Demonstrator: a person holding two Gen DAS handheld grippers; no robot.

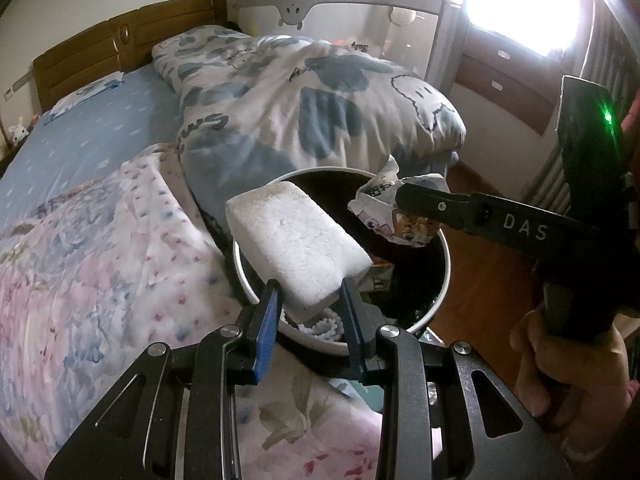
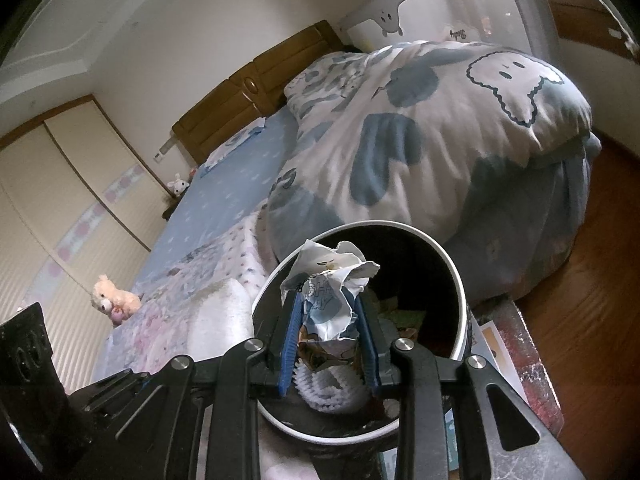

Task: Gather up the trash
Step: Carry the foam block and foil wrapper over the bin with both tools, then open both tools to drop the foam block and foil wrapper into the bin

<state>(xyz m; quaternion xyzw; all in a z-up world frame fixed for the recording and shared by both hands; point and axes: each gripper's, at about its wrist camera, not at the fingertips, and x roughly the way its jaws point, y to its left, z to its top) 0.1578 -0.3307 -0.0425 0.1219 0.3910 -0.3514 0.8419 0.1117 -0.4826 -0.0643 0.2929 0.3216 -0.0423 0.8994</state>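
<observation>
A white foam block [image 1: 296,244] is clamped in my left gripper [image 1: 310,294], which holds it over the near rim of the round white bin [image 1: 446,256] with its dark inside. My right gripper [image 2: 326,312] is shut on a crumpled printed paper wrapper [image 2: 328,280] and holds it above the bin [image 2: 460,280] mouth. From the left wrist view the right gripper [image 1: 404,196] reaches in from the right with the same wrapper [image 1: 376,200]. The foam block [image 2: 218,320] shows at the left of the bin in the right wrist view. Some trash, including white ridged packing [image 2: 332,392], lies inside the bin.
The bin stands beside a bed with a floral blanket [image 1: 100,264], a blue sheet [image 1: 104,132] and a bunched white-and-blue duvet [image 1: 304,108]. A plush toy [image 2: 114,298] lies on the bed. A grey cot [image 1: 360,4] stands behind. Wooden floor [image 2: 580,280] runs to the right.
</observation>
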